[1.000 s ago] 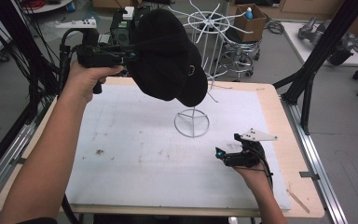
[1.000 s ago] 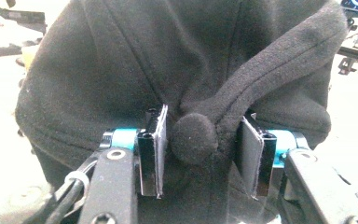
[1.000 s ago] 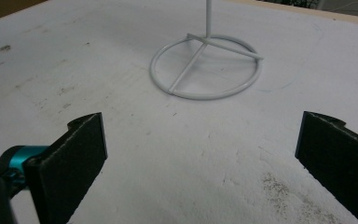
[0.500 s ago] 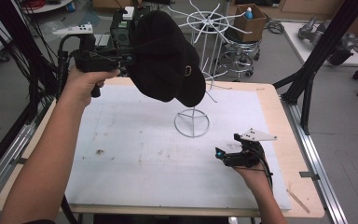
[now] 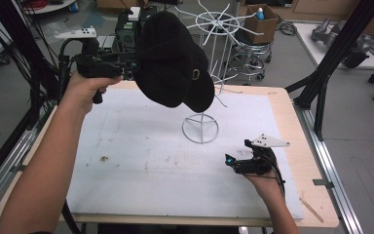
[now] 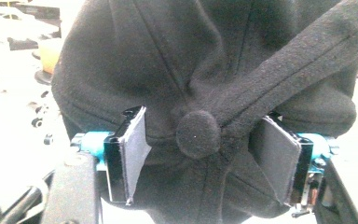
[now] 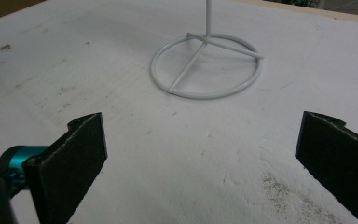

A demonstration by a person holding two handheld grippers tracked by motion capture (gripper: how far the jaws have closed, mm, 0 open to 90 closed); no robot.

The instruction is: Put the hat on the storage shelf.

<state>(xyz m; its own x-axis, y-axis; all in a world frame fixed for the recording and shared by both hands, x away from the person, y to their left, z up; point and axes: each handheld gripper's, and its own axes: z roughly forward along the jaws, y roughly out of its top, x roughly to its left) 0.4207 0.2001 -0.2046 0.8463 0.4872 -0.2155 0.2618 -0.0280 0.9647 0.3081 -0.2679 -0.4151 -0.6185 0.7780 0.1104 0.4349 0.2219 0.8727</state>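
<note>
Item: black cap, soft, light fabric that folds under pressure; hangs on the white wire stand at twelve o'clock of the table. Best hold: crown seams beside the top button.

Left gripper: jaws just opening, pads flanking the crown, loose.

Right gripper: wide, empty, at four o'clock.

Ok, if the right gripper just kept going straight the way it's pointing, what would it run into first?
Probably the ring base of the white wire stand: it lies ahead of the open right gripper, low on the white mat; nothing lies between, though depth is hard to judge.
</note>
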